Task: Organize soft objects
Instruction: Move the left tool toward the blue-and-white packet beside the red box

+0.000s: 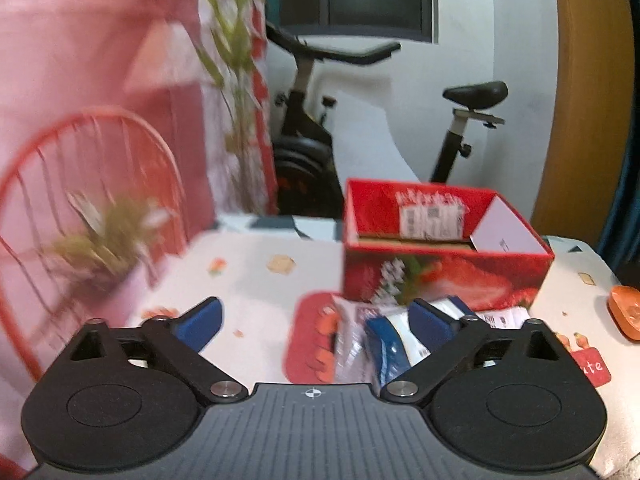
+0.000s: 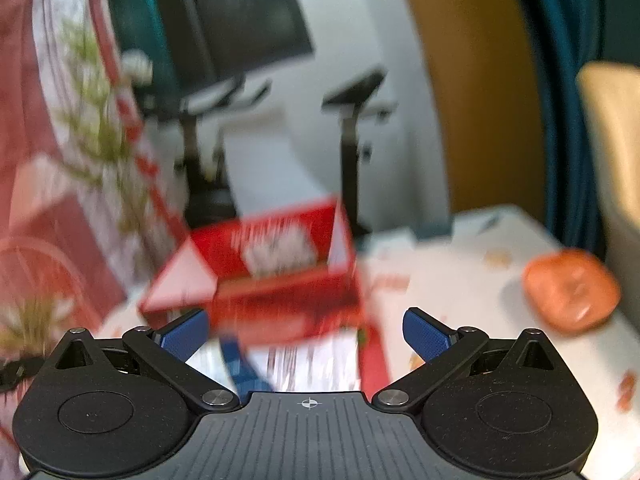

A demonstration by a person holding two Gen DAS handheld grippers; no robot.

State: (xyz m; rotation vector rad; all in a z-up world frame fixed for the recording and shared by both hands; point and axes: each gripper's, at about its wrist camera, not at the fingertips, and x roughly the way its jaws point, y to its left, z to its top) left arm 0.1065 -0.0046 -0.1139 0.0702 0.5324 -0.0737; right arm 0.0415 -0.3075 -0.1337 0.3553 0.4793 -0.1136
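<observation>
A red strawberry-print box (image 1: pixel 440 276) stands open-topped on the table, with a white barcoded packet (image 1: pixel 432 220) inside it. In front of it, on a red mat (image 1: pixel 306 344), lie a white and purple soft packet (image 1: pixel 350 340) and a blue and white soft packet (image 1: pixel 390 340). My left gripper (image 1: pixel 316 312) hangs open just short of them, its right pad in front of the blue packet, nothing pressed. In the blurred right wrist view, my right gripper (image 2: pixel 306 320) is open above white and blue packets (image 2: pixel 304 364), with the red box (image 2: pixel 272 276) just beyond.
An orange dish (image 1: pixel 626 316) (image 2: pixel 572 292) sits near the table's right edge. A plant (image 1: pixel 108 240) and a red wire chair (image 1: pixel 80 184) stand at the left. An exercise bike (image 1: pixel 304 152) is behind the table. The patterned tablecloth (image 1: pixel 256 272) is bare left of the box.
</observation>
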